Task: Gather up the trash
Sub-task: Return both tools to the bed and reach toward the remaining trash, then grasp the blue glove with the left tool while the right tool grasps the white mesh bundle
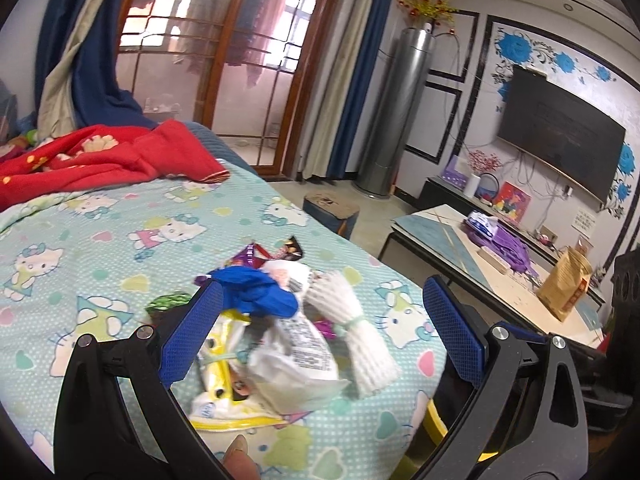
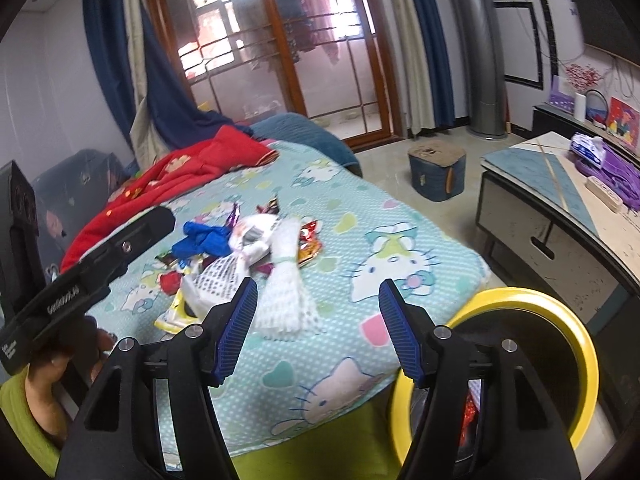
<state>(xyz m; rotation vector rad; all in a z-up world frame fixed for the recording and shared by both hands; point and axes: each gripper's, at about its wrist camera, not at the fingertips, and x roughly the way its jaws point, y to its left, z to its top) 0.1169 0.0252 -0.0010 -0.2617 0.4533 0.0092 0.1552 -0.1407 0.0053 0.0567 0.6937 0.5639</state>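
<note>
A heap of trash lies on the Hello Kitty bedsheet (image 1: 100,240): a blue glove (image 1: 260,292), a white foam fruit net (image 1: 356,320), a clear printed plastic bag (image 1: 296,356), a yellow wrapper (image 1: 224,408) and dark snack wrappers (image 1: 288,250). My left gripper (image 1: 320,328) is open, its jaws straddling the heap just above it. My right gripper (image 2: 318,328) is open and empty above the sheet, near the foam net (image 2: 286,280). The heap (image 2: 240,248) lies ahead of it. A yellow-rimmed bin (image 2: 520,340) stands by the bed at lower right, with trash inside.
A red blanket (image 1: 100,160) lies at the bed's far end. A low table (image 1: 480,264) with a brown paper bag (image 1: 566,284) and purple cloth stands right. A small stool (image 2: 436,174) sits on the floor. The left gripper's body (image 2: 80,280) shows in the right wrist view.
</note>
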